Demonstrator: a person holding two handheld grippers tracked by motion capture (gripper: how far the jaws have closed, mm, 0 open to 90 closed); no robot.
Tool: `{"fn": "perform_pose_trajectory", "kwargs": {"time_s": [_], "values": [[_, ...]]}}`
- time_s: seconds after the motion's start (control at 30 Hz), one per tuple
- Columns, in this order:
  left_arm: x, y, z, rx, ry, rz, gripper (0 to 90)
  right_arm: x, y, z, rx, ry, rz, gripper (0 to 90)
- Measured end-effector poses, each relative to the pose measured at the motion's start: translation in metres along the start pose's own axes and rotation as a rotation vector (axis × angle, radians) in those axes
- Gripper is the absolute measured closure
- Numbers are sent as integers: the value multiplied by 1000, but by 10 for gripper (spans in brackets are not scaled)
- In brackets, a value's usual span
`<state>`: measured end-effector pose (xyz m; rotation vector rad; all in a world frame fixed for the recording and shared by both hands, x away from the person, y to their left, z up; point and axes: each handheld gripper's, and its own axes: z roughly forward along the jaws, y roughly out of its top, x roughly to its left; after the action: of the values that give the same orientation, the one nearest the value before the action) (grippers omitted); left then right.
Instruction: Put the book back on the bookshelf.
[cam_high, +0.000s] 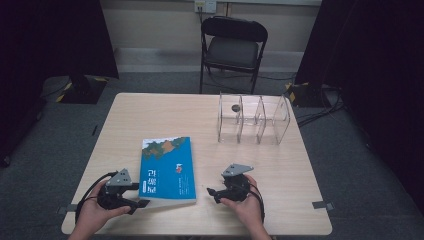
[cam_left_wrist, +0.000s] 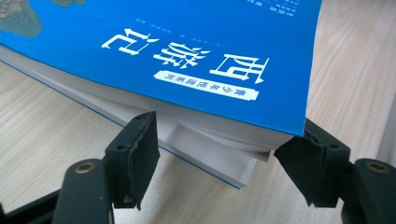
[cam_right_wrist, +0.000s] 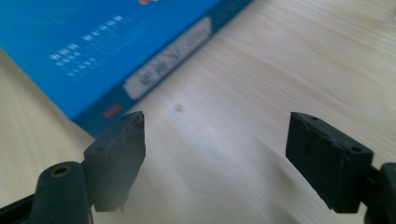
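- Left gripper (cam_high: 131, 197) sits at the book's (cam_high: 167, 169) near corner, fingers (cam_left_wrist: 133, 158) wide, seemingly ready to pinch it.
- Right gripper (cam_high: 216, 194) waits beside the book over the desk (cam_high: 160, 112), fingers (cam_right_wrist: 116, 156) wide, empty.

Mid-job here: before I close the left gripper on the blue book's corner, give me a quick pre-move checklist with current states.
1. Left gripper open, jaws either side of the blue book corner: ok.
2. Cover lifted at that corner, pages sagging below: ok; grabbing the whole block: cannot tell.
3. Right gripper open, empty, over bare table beside the book: ok.
4. Book lies flat on the table, nothing on top: ok.
5. Clear acrylic divider rack stands apart from the book: ok.
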<state>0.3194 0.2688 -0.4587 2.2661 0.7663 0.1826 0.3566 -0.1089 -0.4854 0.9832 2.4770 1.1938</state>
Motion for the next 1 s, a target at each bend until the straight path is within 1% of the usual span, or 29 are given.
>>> {"fn": "perform_pose_trajectory", "kwargs": {"time_s": [0.03,0.07,0.1,0.17,0.2,0.23,0.27,0.3,0.4,0.47,0.5,0.53,0.6,0.63,0.67,0.7,0.77,0.83,0.87,0.93,0.97,1.0], "values": [[0,0,0,-4,-2,-9,305,5,2,1,2,15,-13,197],[1,1,-1,-3,-2,1,306,9,5,2,4,24,-32,197],[0,2,-1,-7,-4,-6,307,13,7,2,1,31,-44,196],[0,2,-2,-9,-4,-17,307,20,10,3,-13,65,-50,196],[1,3,-2,-8,1,-11,313,22,12,4,-19,83,-48,196],[1,3,-3,-9,0,-10,321,25,13,4,-20,97,-57,196],[1,4,-3,-11,0,-8,324,28,14,5,-14,99,-68,196],[1,4,-3,-11,0,-15,328,30,15,6,-14,104,-73,196],[1,5,-3,-12,2,-15,331,34,17,9,-24,135,-66,196],[1,6,-4,-14,2,-18,331,41,19,12,-25,153,-82,196],[1,7,-4,-18,1,-24,331,41,19,12,-25,153,-82,196],[1,7,-4,-15,-1,-18,330,43,20,13,-33,159,-85,196],[1,8,-5,-24,0,-30,330,49,23,15,-31,175,-94,196],[1,8,-5,-23,1,-27,330,54,26,18,-33,197,-99,195],[1,9,-5,-23,1,-28,330,56,26,20,-31,205,-104,195],[1,9,-5,-25,1,-29,330,56,26,20,-31,205,-104,195],[0,10,-6,-26,5,-28,330,61,27,25,-25,222,-109,192],[0,11,-6,-24,6,-20,329,66,28,28,-35,221,-127,184],[-1,12,-6,-27,8,-28,329,68,30,30,-33,232,-132,185],[-1,13,-7,-32,9,-31,328,72,32,32,-34,230,-142,185],[-1,14,-7,-25,7,-24,328,74,33,33,-33,235,-150,184],[-1,15,-7,-25,10,-29,328,76,34,35,-36,239,-153,184]]}}
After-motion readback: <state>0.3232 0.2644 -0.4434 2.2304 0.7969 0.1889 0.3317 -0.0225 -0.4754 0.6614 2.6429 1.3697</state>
